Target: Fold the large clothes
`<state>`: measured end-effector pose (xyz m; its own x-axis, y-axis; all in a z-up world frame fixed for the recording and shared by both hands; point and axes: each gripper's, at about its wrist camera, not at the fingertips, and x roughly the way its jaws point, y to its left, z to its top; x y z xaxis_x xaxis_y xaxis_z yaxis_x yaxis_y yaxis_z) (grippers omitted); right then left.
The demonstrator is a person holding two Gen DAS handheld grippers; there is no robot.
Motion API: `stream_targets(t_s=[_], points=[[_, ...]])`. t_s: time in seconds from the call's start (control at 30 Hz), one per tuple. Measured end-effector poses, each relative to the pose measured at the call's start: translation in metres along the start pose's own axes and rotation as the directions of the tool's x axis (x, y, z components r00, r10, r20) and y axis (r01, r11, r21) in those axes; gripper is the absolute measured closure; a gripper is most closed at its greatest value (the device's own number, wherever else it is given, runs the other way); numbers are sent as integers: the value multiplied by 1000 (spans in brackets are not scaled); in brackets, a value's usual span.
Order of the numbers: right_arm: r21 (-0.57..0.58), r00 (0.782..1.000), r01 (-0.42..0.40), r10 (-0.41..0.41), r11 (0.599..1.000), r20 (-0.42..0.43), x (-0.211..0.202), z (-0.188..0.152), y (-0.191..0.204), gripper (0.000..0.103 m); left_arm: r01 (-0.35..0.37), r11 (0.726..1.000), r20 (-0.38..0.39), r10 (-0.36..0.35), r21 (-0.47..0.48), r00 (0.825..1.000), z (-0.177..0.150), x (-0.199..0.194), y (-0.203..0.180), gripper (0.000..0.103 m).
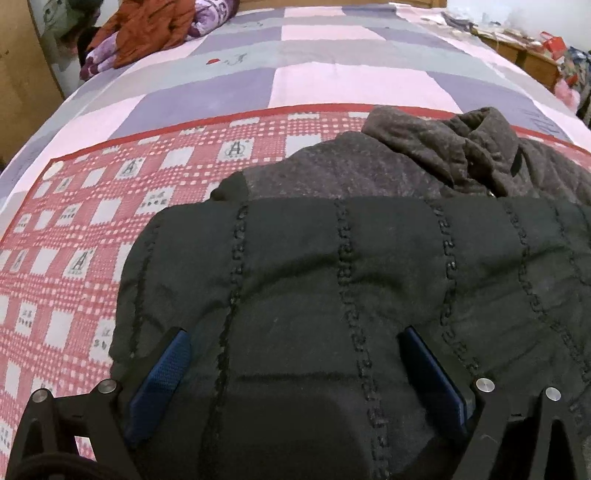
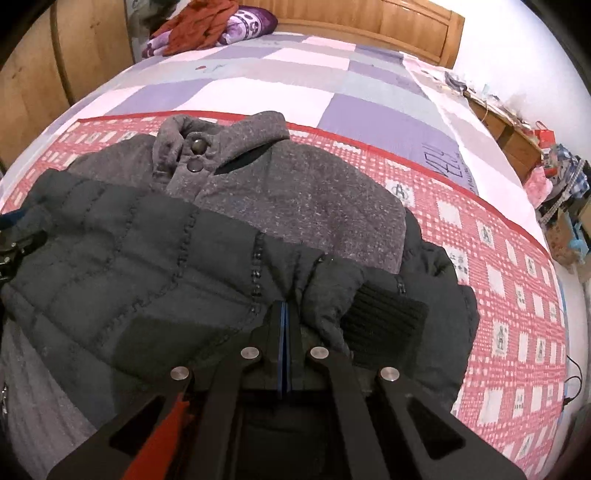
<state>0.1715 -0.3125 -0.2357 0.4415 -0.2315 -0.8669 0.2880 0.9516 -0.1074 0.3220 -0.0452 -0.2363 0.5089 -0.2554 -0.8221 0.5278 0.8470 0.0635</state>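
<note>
A large padded jacket (image 1: 332, 266) lies on the bed, with black quilted panels and a grey speckled chest and collar (image 1: 454, 147). My left gripper (image 1: 295, 332) is open just above the black quilted part, its blue pads (image 1: 162, 373) spread wide with nothing between them. In the right wrist view the same jacket (image 2: 166, 258) shows its grey collar with snap buttons (image 2: 195, 155). My right gripper (image 2: 284, 306) is shut on a fold of the black quilted fabric beside the ribbed cuff (image 2: 384, 314). The left gripper's edge shows at the far left (image 2: 14, 247).
The jacket rests on a red checked cloth (image 1: 74, 229) over a purple and pink patchwork bedspread (image 1: 332, 74). An orange garment and purple pillow (image 2: 214, 26) lie at the head. A wooden headboard (image 2: 406, 26), a wardrobe (image 2: 37, 74) and a cluttered side table (image 2: 517, 136) surround the bed.
</note>
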Motion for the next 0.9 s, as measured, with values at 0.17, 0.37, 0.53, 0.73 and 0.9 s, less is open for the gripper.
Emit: stream_targets(t_s=[0.17, 0.37, 0.53, 0.73, 0.9], points=[[-49, 999, 26, -25, 998, 21, -15, -5, 12, 100, -13, 999, 1, 13, -30, 1000, -3, -12, -1, 7], [-72, 996, 16, -10, 997, 89, -49, -20, 40, 100, 22, 999, 67, -20, -37, 998, -25, -51, -17, 7], [-89, 998, -21, 26, 996, 56, -51, -54, 36, 100, -6, 1000, 42, 7, -3, 999, -60, -61, -17, 7], [-36, 996, 59, -57, 998, 67, -81, -90, 11, 100, -12, 995, 41, 16, -101, 999, -94, -90, 12, 8], [8, 999, -4, 4, 1000, 47, -104, -133, 30, 100, 57, 998, 35, -56, -28, 998, -133, -115, -21, 8]])
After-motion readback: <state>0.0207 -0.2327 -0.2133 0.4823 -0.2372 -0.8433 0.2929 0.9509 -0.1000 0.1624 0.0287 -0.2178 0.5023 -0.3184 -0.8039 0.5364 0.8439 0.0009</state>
